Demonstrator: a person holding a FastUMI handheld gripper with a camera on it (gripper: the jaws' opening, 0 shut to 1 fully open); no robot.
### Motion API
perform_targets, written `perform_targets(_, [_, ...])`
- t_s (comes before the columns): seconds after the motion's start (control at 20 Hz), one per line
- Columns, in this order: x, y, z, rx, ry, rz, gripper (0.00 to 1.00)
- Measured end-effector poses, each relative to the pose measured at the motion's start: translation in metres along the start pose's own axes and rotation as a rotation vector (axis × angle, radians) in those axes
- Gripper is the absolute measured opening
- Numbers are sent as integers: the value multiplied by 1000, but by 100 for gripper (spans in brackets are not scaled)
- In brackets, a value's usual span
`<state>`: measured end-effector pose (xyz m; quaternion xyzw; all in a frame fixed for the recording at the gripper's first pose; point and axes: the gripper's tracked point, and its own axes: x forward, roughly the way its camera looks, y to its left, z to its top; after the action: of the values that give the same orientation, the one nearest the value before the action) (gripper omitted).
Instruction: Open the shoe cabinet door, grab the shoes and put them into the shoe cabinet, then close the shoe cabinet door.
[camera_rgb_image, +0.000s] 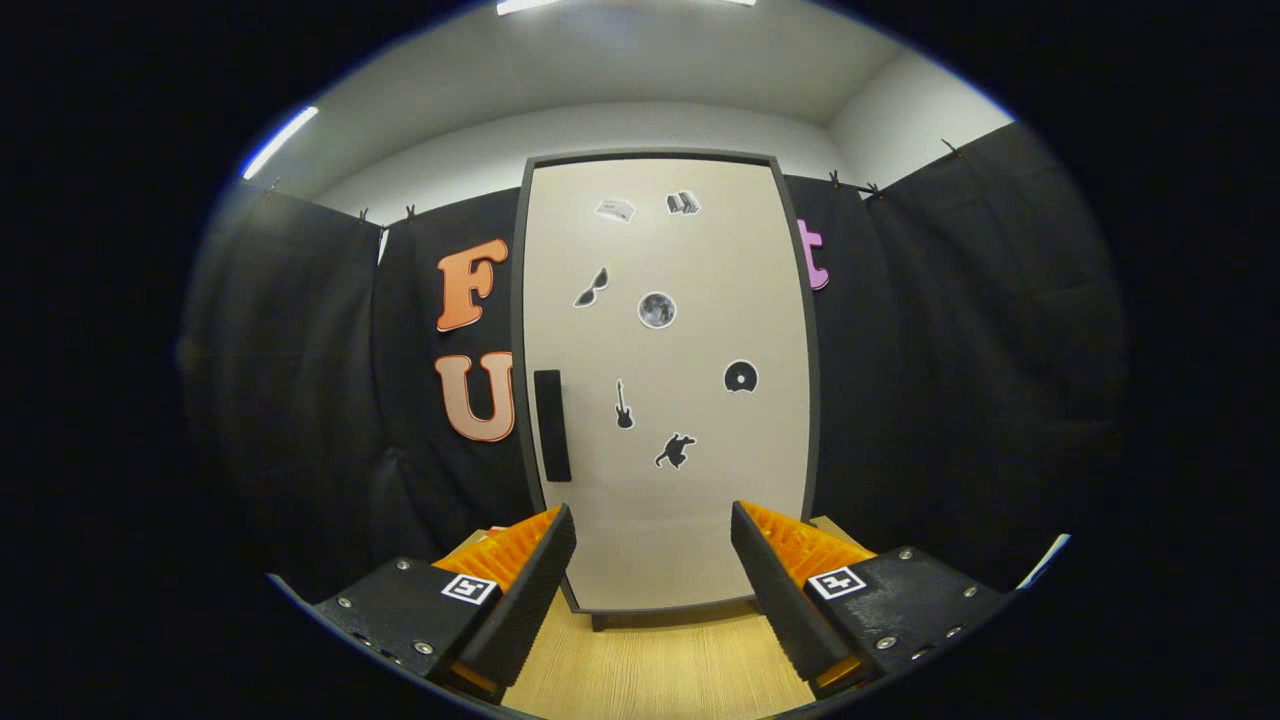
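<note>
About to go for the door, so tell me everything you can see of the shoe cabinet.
The shoe cabinet stands upright on the wooden floor, beyond the open tool, nothing touching it. Its pale, matte door is shut inside a dark frame, with a black vertical handle near its left edge and small dark stickers scattered across it.

Shoe cabinet (665, 380): upright, cream door (690, 500) shut, dark handle (552, 425) at left edge, w/ stickers.

Claw-mounted fisheye faces the closed cabinet door (665, 385) squarely, near.
</note>
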<state>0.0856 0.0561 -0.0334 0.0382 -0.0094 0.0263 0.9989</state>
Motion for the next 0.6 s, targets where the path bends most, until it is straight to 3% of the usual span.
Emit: perform_targets(0.6, [-92,-20,-2,-20,50,-53,97])
